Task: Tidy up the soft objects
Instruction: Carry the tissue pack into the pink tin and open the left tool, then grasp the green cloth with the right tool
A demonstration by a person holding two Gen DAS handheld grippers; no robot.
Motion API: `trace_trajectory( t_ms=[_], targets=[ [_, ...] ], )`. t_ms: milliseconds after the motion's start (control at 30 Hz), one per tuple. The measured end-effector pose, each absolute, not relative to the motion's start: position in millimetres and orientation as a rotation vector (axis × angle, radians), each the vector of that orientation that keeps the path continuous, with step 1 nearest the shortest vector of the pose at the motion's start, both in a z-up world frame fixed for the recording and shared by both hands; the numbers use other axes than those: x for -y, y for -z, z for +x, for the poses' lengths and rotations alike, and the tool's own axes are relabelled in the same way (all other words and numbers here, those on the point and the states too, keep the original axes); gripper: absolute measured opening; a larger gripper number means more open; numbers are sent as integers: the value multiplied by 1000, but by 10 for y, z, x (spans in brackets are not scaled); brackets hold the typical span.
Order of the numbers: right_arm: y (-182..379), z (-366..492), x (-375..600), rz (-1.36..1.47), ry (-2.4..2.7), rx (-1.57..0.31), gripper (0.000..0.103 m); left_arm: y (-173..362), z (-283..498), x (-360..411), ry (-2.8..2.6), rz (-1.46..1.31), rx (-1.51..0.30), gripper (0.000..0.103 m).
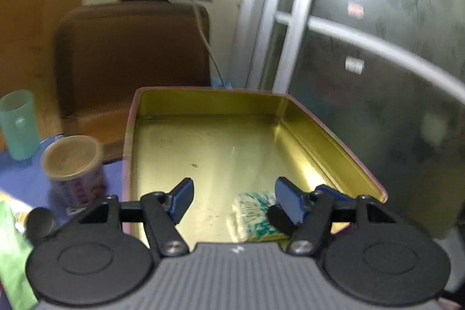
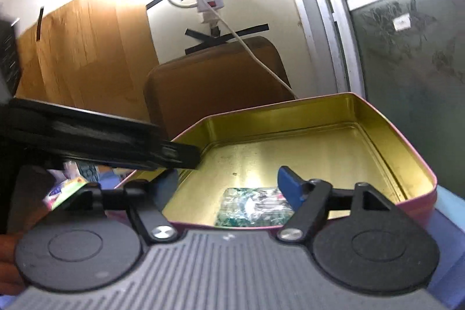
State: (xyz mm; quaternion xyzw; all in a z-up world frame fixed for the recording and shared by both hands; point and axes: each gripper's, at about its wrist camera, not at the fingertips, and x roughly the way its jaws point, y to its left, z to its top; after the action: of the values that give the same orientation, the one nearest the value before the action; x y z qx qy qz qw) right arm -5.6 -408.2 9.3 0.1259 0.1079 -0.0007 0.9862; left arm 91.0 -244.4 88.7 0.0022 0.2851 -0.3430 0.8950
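Note:
An open tin (image 1: 334, 135), gold inside and pink outside, fills the middle of both views. A small soft packet (image 1: 255, 214) with a teal and white print lies flat on the tin's floor near the front wall. My left gripper (image 1: 235, 201) hovers over the tin's near end, open, with nothing between its blue pads (image 1: 183, 199); the packet lies below, close to the right pad. My right gripper (image 2: 228, 185) is also open above the tin (image 2: 319, 100), the packet (image 2: 252, 207) lying under it, untouched. The left gripper's black body (image 2: 101, 141) crosses the right wrist view at the left.
Left of the tin stand a pale green cup (image 1: 19, 124) and a pink printed tub (image 1: 72, 164) on a blue cloth (image 1: 17, 179), with a green packet (image 1: 11, 252) nearer. A brown cushioned chair (image 1: 130, 54) is behind. A glass door (image 1: 377, 48) is at the right.

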Motion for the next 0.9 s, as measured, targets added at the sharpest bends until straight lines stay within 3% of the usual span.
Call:
trace_trajectory(
  t_ms=[167, 233, 333, 567, 667, 700, 800, 867, 900],
  targets=[
    [-138, -13, 3753, 276, -224, -169, 77, -884, 506, 1305, 471, -28, -514, 71],
    [-179, 61, 3445, 228, -374, -188, 64, -748, 345, 840, 309, -40, -556, 71],
    [-173, 220, 2904, 117, -558, -249, 57, -479, 152, 231, 109, -167, -654, 71],
    [-61, 700, 2363, -5, -632, -384, 58, -151, -148, -265, 16, -240, -664, 71],
    [76, 729, 2315, -42, -581, -448, 64, -58, -87, -254, 49, -229, -667, 71],
    [107, 754, 2310, -47, -565, -469, 68, -37, -100, -255, 57, -223, -657, 73],
    [148, 772, 2352, -39, -557, -509, 66, 25, -154, -169, 59, -160, -604, 79],
    [166, 717, 2390, -49, -568, -529, 42, 95, -209, -85, 59, -93, -569, 82],
    [169, 708, 2395, -53, -576, -546, 16, 116, -229, -23, 55, -53, -559, 82]
  ],
)
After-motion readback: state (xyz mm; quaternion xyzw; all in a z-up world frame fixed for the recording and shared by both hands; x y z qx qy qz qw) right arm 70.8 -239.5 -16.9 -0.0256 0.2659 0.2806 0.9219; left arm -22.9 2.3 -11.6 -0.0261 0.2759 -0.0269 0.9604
